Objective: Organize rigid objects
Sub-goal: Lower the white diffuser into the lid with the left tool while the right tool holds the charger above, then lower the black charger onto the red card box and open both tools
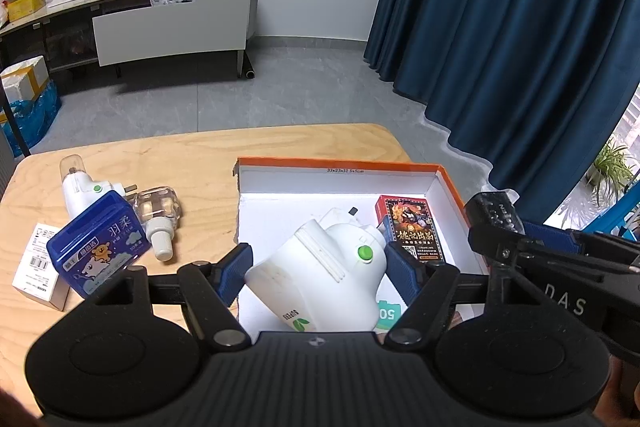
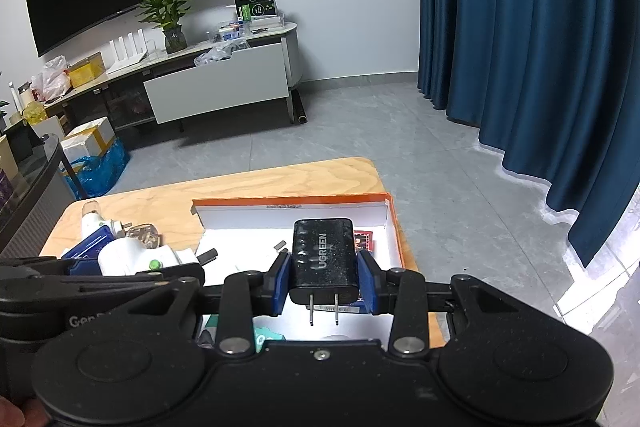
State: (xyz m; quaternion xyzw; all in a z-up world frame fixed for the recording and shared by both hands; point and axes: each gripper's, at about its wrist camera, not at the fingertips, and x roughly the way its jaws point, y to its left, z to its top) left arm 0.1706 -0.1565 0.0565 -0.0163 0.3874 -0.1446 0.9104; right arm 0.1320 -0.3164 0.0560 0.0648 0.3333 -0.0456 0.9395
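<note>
Right wrist: right gripper [image 2: 324,279] clamps black UGREEN charger [image 2: 323,259]; left gripper [image 1: 316,267] clamps white diffuser [image 1: 320,283].

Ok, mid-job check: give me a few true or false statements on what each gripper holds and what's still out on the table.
1. The left gripper holds a white plug-in device over the orange box. True.
2. The right gripper is empty. False: it is shut on a black charger, prongs pointing back at the camera.
3. A red card pack already lies inside the box. True.
4. The blue tissue pack is in the box. False: it sits on the wooden table, left of the box.
5. A clear refill bottle lies on the table beside the blue pack. True.
</note>
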